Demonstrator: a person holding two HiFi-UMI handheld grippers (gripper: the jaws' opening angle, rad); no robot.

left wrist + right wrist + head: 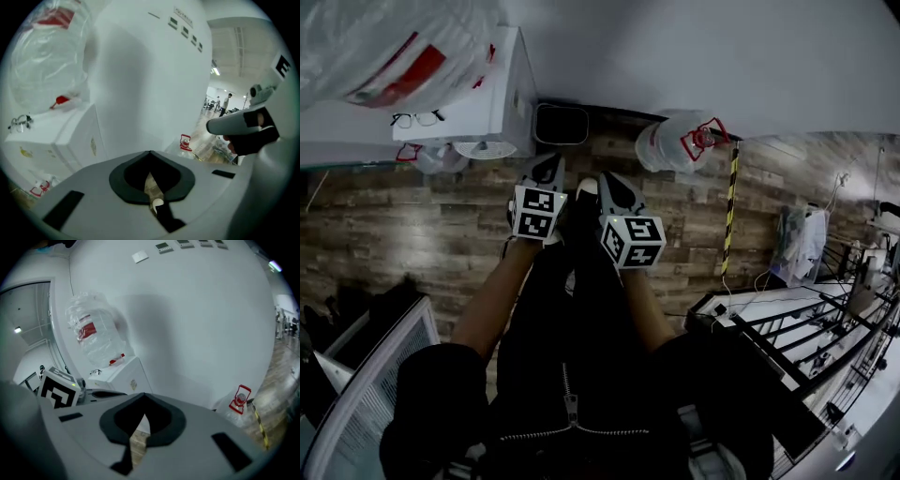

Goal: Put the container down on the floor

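With the container (675, 141) lying on the floor (412, 225), the left tool (547, 171) and right tool (614, 190) sit near it, pinched together and empty, likely because nothing remains to carry.

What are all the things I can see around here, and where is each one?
Water dispenser: one, white, against the wall at upper left.
Top jug: one, clear with a red label, on top of the dispenser.
Glasses: one pair, dark-framed, on the dispenser.
Floor jug: one, clear with a red handle, on the floor by the wall.
Bin: one, black, beside the dispenser.
Striped pole: one, yellow and black, right of the floor jug.
Rack: one, black metal, lower right.
Wooden floor: brown planks, underfoot.
Left tongs: grey, shut, empty.
Right tongs: grey, shut, empty.
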